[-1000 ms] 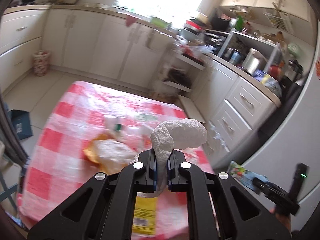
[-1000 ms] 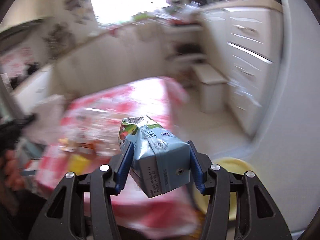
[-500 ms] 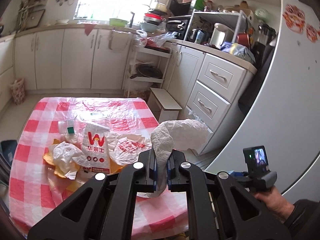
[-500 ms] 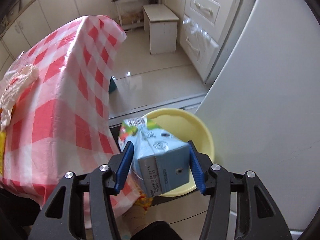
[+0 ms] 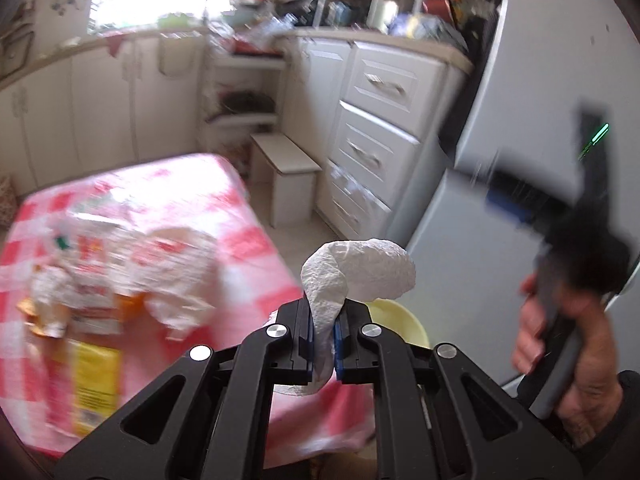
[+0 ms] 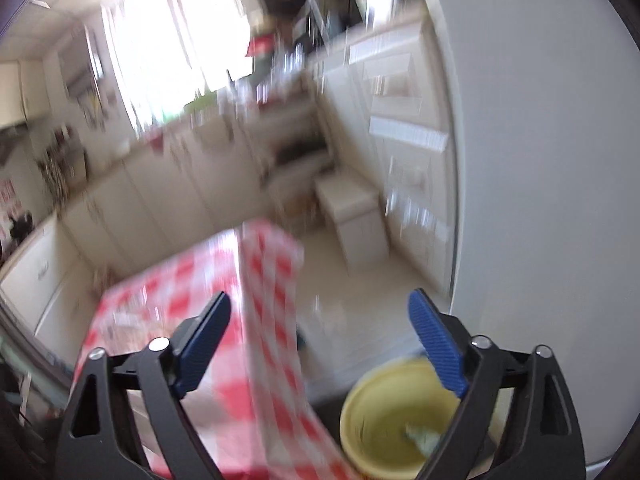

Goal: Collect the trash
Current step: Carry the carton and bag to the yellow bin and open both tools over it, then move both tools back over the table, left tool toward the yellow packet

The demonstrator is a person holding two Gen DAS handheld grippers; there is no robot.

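Note:
My left gripper (image 5: 323,320) is shut on a crumpled white paper towel (image 5: 360,270) and holds it above the table's right edge, near the yellow bin (image 5: 400,318). My right gripper (image 6: 319,312) is open and empty above the same yellow bin (image 6: 384,420) on the floor, where a bluish carton (image 6: 422,438) lies inside. In the left wrist view the right gripper (image 5: 560,216) shows blurred at the right, in a hand. Several wrappers and bags (image 5: 120,264) lie on the red-checked tablecloth (image 5: 240,216).
A grey fridge (image 5: 520,100) stands to the right of the bin. White drawers (image 5: 380,128) and a small white step stool (image 5: 290,184) stand behind. The tablecloth edge (image 6: 276,320) hangs next to the bin.
My right gripper has opened and let go of the carton, which now lies in the yellow bin. My left gripper has swung right with the paper towel, toward the bin.

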